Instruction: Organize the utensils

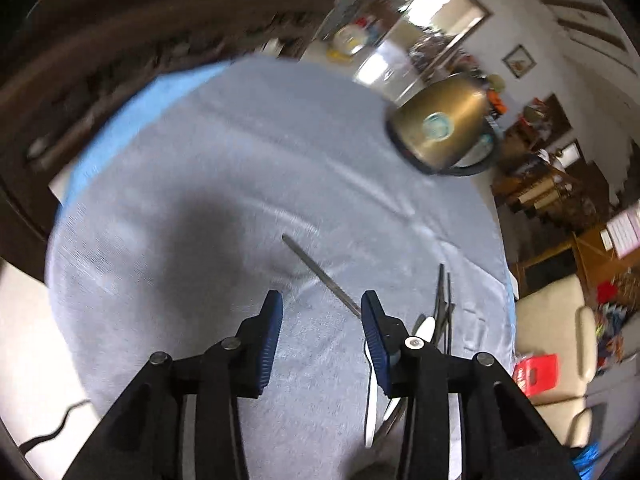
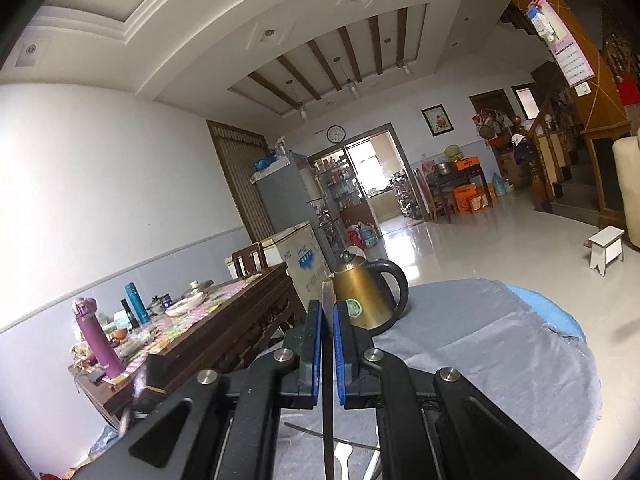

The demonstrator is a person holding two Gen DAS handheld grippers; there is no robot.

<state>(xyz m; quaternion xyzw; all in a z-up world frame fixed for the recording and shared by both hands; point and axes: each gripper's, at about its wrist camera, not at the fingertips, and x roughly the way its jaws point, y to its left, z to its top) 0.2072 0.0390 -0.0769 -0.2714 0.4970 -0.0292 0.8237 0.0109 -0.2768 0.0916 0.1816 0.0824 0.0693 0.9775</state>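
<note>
My left gripper (image 1: 322, 314) points down at the grey cloth (image 1: 208, 184) and is open, with only cloth showing between its blue pads (image 1: 270, 332). A thin metal utensil handle (image 1: 316, 270) lies slantwise on the cloth, its near end running behind the right finger. Right of that finger lie white spoons (image 1: 425, 329) and dark thin utensils (image 1: 443, 300) in a loose pile. My right gripper (image 2: 328, 312) is held about level above the table and is shut on a flat metal utensil (image 2: 328, 294) that stands upright between its pads; which kind of utensil I cannot tell.
A brass kettle (image 1: 436, 128) (image 2: 366, 296) with a black handle stands on the far part of the cloth. A blue cloth edge (image 2: 548, 308) shows beneath the grey one. A cluttered wooden dining table (image 2: 224, 312) is to the left, and a white stool (image 2: 606, 248) stands on the floor.
</note>
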